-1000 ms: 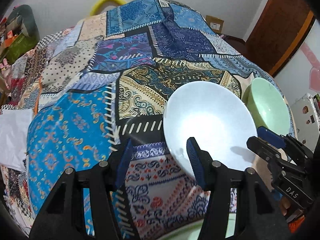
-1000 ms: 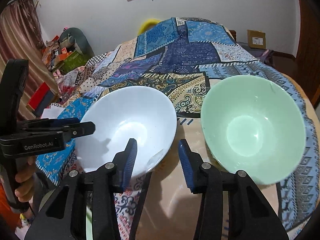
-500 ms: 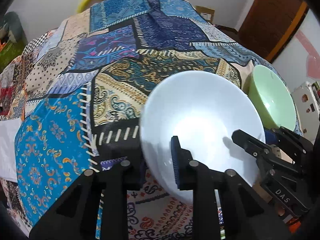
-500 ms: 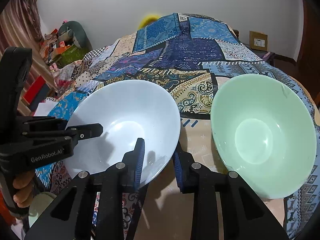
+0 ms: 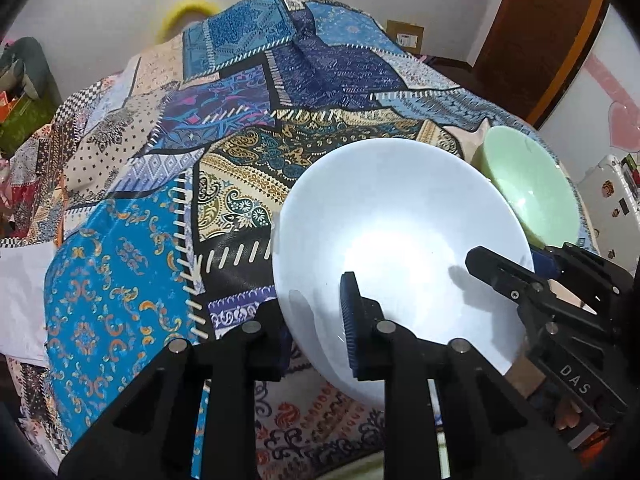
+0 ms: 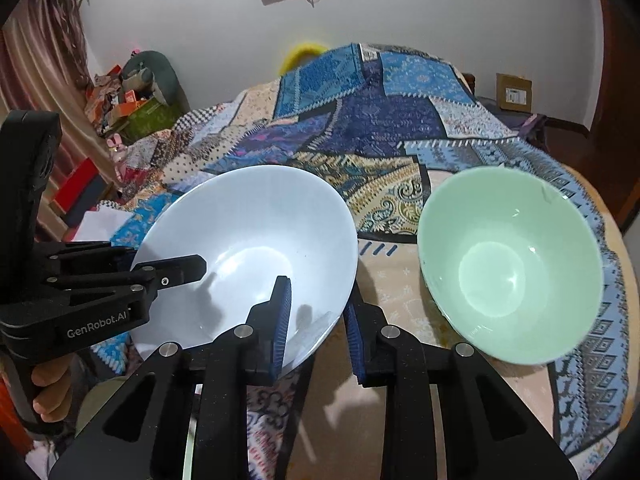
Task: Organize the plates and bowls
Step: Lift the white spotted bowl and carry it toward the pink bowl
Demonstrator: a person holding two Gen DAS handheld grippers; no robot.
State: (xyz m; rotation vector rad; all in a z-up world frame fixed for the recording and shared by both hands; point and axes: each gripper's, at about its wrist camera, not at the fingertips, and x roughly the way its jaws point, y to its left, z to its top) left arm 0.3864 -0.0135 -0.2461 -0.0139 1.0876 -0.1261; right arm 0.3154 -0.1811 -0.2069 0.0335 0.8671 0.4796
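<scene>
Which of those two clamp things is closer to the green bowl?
Right. The right gripper grips the white bowl on its rim beside the green bowl; the left gripper grips the white bowl's far side.

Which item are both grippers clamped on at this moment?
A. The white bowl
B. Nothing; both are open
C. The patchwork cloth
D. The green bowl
A: the left gripper and the right gripper each pinch the rim of the white bowl, one finger inside and one outside, while the green bowl sits untouched beside it.
</scene>
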